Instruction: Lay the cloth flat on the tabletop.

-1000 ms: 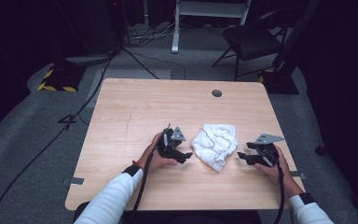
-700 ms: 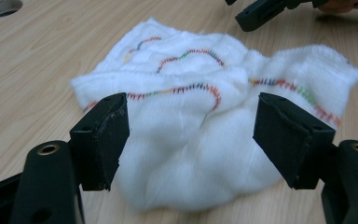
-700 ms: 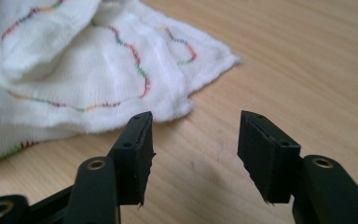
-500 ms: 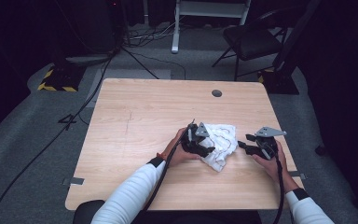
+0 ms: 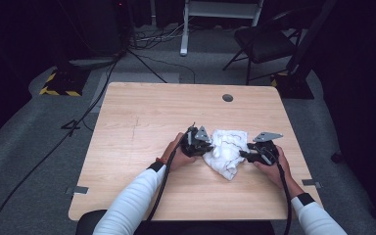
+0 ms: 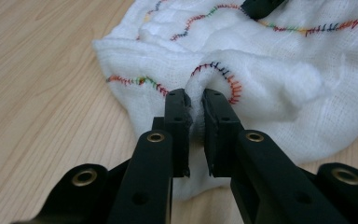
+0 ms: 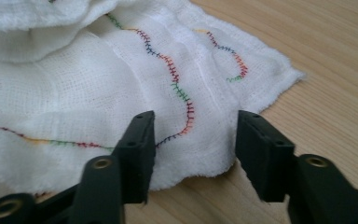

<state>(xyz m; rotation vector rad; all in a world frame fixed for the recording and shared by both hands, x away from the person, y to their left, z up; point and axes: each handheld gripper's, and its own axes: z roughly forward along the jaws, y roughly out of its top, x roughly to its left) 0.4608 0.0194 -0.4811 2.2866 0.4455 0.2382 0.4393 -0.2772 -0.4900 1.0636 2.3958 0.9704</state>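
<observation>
A crumpled white gauze cloth (image 5: 227, 151) with multicoloured wavy stitching is lying on the near half of the wooden table (image 5: 142, 117), between the two hands. A fold of its hem is being pinched by the left gripper (image 6: 195, 109), whose jaws have just been closing and are now clamped narrowly on the fabric, so that one edge is secured for lifting or spreading. The right gripper (image 7: 193, 140) is being held low over the opposite edge, its jaws having just been narrowing though a clear gap is left; the cloth's stitched border is lying between them but is not yet being pressed. Opposite sides are being taken, probably so that the bundle can be pulled flat.
</observation>
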